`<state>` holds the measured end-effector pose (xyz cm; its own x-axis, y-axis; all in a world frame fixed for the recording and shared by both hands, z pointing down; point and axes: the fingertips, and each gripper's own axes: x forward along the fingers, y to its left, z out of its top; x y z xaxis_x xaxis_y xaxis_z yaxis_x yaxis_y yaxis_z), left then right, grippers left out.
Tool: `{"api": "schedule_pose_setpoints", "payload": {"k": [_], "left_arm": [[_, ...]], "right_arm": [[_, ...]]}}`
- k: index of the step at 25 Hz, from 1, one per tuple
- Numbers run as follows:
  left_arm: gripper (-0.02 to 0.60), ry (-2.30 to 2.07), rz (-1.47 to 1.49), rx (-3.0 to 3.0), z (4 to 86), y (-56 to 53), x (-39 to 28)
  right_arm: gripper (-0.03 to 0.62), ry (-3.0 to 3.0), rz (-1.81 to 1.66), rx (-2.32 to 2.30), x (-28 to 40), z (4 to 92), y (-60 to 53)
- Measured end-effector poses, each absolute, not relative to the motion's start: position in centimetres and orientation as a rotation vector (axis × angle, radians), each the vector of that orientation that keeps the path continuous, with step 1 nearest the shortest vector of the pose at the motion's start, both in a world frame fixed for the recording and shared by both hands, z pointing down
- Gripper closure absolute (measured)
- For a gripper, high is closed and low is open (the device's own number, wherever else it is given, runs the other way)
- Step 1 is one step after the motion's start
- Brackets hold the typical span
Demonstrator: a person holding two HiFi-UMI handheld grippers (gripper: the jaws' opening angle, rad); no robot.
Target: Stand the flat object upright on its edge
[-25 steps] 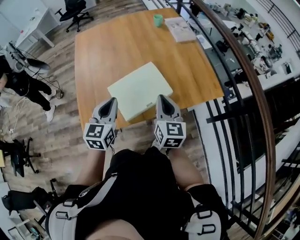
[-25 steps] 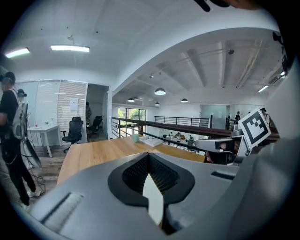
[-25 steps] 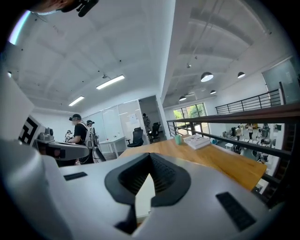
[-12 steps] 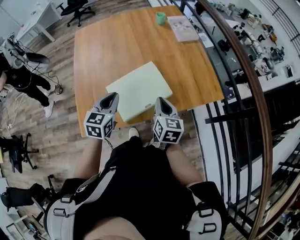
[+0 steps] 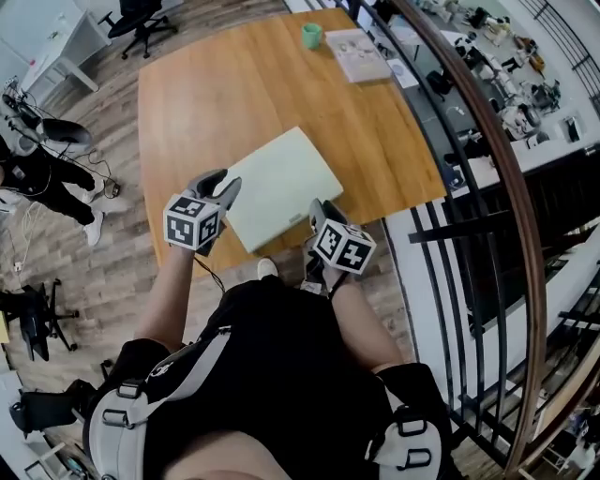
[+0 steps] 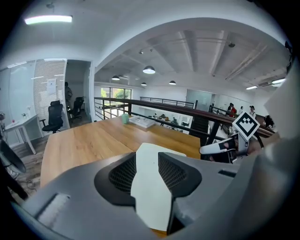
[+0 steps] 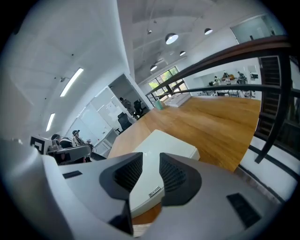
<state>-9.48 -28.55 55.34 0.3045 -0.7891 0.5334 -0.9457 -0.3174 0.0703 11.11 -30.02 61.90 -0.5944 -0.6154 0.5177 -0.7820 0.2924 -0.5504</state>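
Looking steeply down on a wooden table (image 5: 234, 94) beside a curved mezzanine railing (image 5: 483, 141). Finds the flat object (image 5: 279, 183), a pale-green slab, lying on its broad face close to the table's near edge, turned corner-on to the person holding the tools. Places the left gripper (image 5: 223, 181) at the slab's left corner and the right gripper (image 5: 317, 208) at its near right edge, both pointed forward and down. Shows the left jaws standing apart, having just been opening, with the slab's pale top filling the gap between them (pads not pressing on it). Shows the right jaws likewise parted, also just opening, with the slab's near edge and a small label (image 7: 154, 191) on it framed in the gap, and no grip taken. Catches a green cup (image 5: 311, 36) and a booklet (image 5: 359, 54) at the table's far end, well apart from the slab. Takes in an office chair (image 5: 139, 17) on the plank floor beyond the far left corner, and a person (image 5: 42, 173) in dark clothes at the left margin.
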Motion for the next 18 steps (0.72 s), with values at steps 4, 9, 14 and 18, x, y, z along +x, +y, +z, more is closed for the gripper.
{"api": "schedule_pose_setpoints", "payload": {"k": [4,9,14,18], "left_arm": [[0.425,-1.466,0.681,2.238,56.9,-30.6,-10.6],[0.411,-1.321,0.815,2.242,60.5,-33.7,-11.5],[0.410,-1.145,0.889,2.215,64.3,-36.6,-11.4],[0.407,-1.026,0.934,2.176,66.5,-38.6,-11.2]], "right_arm": [[0.496,-2.277,1.281,1.316,10.7,63.8,-30.3],[0.486,-2.174,1.386,1.337,10.3,66.2,-30.5],[0.468,-2.096,1.434,1.345,9.7,68.3,-30.5],[0.465,-2.046,1.442,1.349,9.2,69.6,-30.2]]}}
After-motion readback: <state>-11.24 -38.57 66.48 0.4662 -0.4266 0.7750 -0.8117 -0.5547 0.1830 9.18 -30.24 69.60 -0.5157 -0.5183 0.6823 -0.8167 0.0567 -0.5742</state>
